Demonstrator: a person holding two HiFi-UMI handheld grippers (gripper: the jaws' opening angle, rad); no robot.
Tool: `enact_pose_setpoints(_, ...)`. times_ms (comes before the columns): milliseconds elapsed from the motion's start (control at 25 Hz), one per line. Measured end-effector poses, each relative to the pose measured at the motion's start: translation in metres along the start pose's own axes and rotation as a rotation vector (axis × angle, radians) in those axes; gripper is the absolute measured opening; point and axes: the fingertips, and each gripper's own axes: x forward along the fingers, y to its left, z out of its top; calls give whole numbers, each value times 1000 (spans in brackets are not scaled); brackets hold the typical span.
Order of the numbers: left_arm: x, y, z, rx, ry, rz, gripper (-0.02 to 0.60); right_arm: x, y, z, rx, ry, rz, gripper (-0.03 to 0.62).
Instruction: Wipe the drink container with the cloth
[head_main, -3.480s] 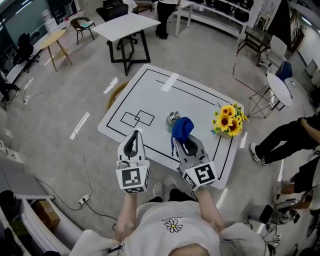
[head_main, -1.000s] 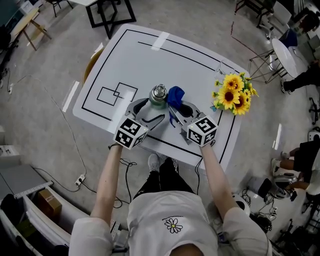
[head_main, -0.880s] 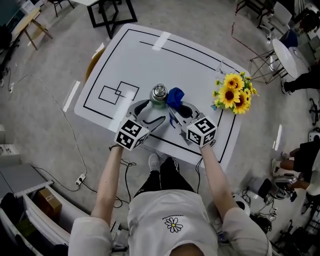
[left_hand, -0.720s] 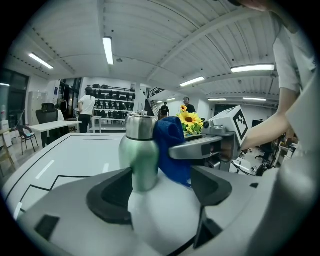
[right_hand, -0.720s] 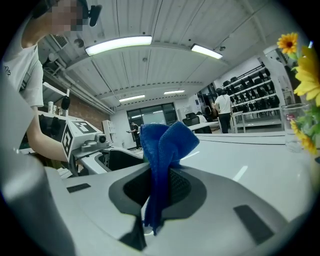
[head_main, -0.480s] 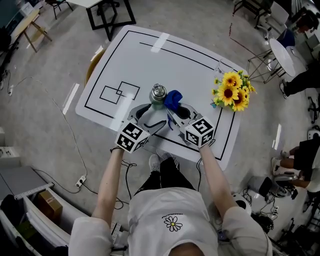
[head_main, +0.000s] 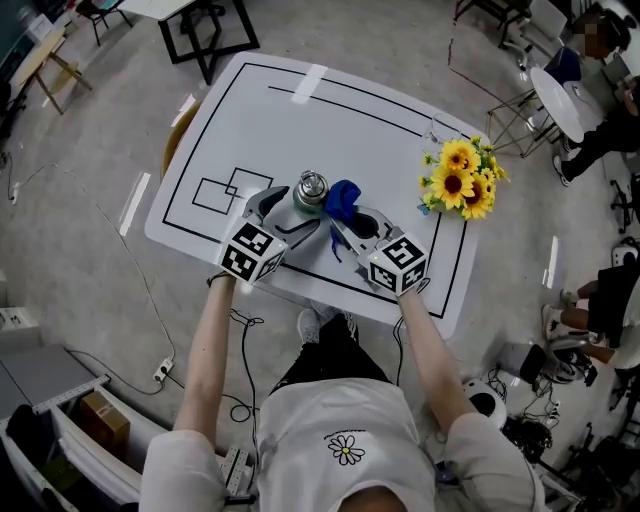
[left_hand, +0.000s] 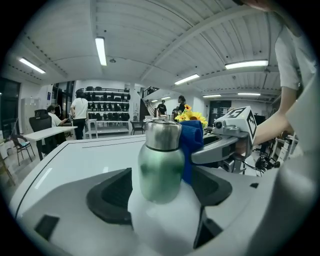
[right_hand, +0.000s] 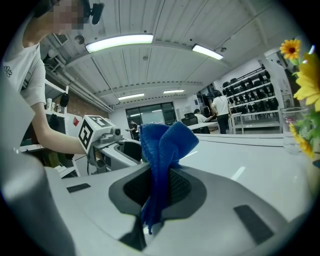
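Flanking the bottle (left_hand: 160, 162) with my left gripper's (head_main: 283, 212) wide-open jaws, seemingly unclamped, to guard against tipping, I have the right gripper (right_hand: 159, 189) pinched shut on the cloth (right_hand: 164, 144), its bunched top beyond the jaws pressed against the bottle for wiping.

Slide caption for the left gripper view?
Green drink flask standing between the open jaws of the left gripper, blue cloth beside it.

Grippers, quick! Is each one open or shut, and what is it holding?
Left gripper: open, with the green bottle standing between its jaws.
Right gripper: shut on the blue cloth.
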Motion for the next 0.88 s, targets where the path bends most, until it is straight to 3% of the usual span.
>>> enact_pose_setpoints(440,8,-13,-12,10,40,-48,357,3,-20,5,-4,0,-52,41)
enact_pose_setpoints(880,-12,-34,-26,15,75,-23,357,4,12,-3,-27,25,-28,41)
